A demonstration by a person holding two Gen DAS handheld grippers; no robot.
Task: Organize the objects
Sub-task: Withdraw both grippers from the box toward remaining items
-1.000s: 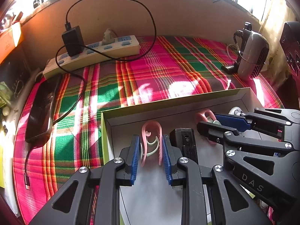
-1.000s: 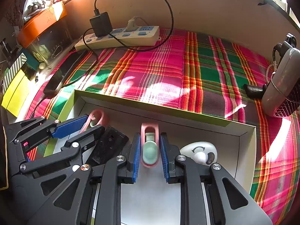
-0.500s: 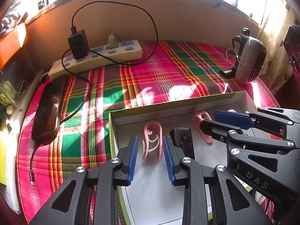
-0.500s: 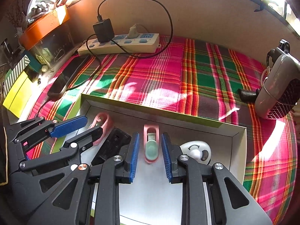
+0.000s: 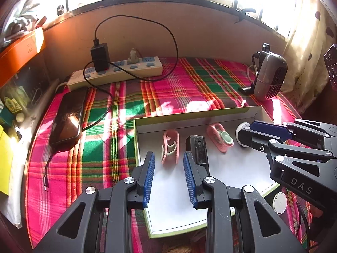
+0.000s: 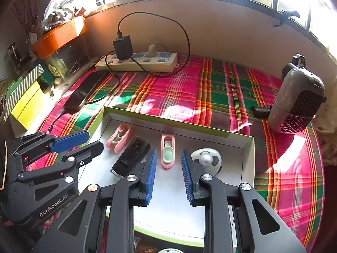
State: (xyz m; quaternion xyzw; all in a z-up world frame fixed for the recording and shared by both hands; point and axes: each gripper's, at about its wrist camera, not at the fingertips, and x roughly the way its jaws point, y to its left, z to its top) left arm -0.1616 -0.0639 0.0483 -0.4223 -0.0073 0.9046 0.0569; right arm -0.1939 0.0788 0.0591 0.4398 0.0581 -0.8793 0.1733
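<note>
A shallow white box with a green rim (image 5: pixel 189 116) (image 6: pixel 168 120) lies on the plaid cloth. Inside it, in a row, lie a pink clip (image 5: pixel 170 146) (image 6: pixel 119 138), a black block (image 5: pixel 198 149) (image 6: pixel 131 156), a pink clip with a green insert (image 5: pixel 220 139) (image 6: pixel 167 152) and a white round piece (image 5: pixel 240 129) (image 6: pixel 206 159). My left gripper (image 5: pixel 168 162) (image 6: pixel 90 142) hovers open just short of the first pink clip, not touching it. My right gripper (image 6: pixel 168 162) (image 5: pixel 252 136) stands open just behind the pink and green clip, its pads clear of it.
Along the back wall a power strip (image 5: pixel 118 71) carries a black charger whose cable loops over the cloth. A dark phone (image 5: pixel 68 116) lies to the left and a grey fan (image 5: pixel 269 76) stands at the right. A white disc (image 5: pixel 279 203) lies outside the box.
Both grippers have opened, let go of their pink clips, and drawn back and upward. The clips now lie free on the box floor.
</note>
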